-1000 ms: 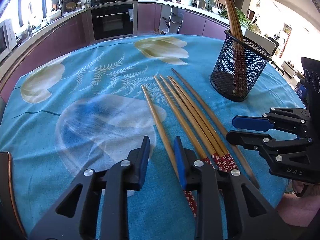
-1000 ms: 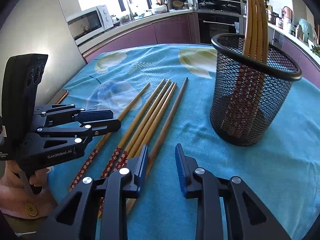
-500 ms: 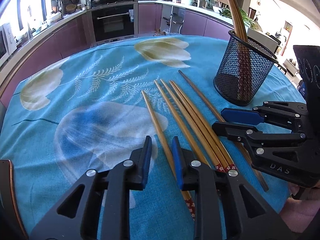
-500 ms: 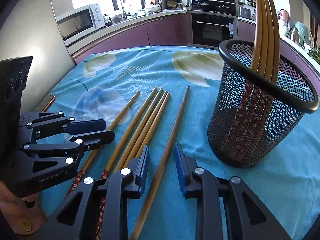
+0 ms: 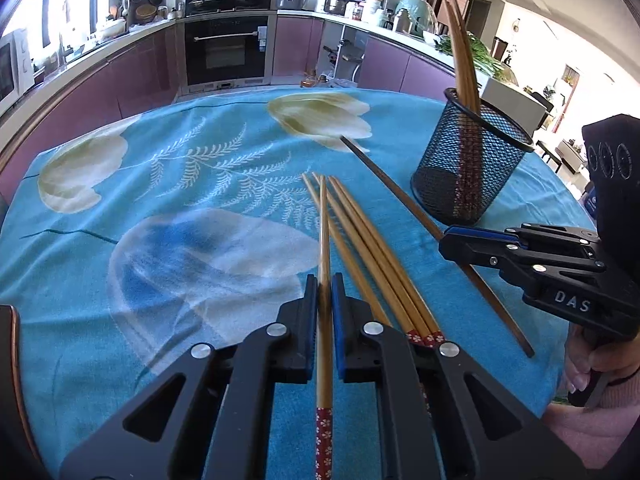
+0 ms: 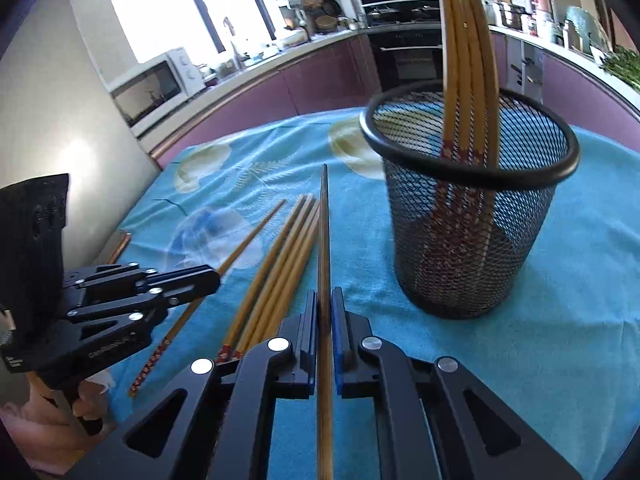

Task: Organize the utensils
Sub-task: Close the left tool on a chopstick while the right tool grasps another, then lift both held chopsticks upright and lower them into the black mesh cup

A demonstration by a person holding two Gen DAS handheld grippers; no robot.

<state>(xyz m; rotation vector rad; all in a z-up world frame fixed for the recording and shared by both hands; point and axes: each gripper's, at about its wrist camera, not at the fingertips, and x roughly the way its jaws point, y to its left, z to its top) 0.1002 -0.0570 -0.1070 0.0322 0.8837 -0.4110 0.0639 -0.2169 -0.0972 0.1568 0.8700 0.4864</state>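
My left gripper (image 5: 325, 292) is shut on a bamboo chopstick (image 5: 324, 240) with a red flowered end; the stick points forward over the table. My right gripper (image 6: 325, 308) is shut on another chopstick (image 6: 323, 232), the rightmost one, which also shows in the left wrist view (image 5: 400, 196). Three more chopsticks (image 5: 372, 256) lie side by side on the blue cloth between the two held ones. A black mesh cup (image 6: 472, 216) stands to the right and holds several chopsticks (image 6: 466, 56) upright. It also shows in the left wrist view (image 5: 468, 160).
The round table has a blue flowered cloth (image 5: 180, 200). Its front edge is near my grippers. A kitchen counter with an oven (image 5: 230, 48) runs behind the table. A microwave (image 6: 160, 84) stands at the left.
Both grippers have closed, each on one chopstick. The left-held chopstick has swung to point straight ahead. The right gripper has moved closer to the mesh cup.
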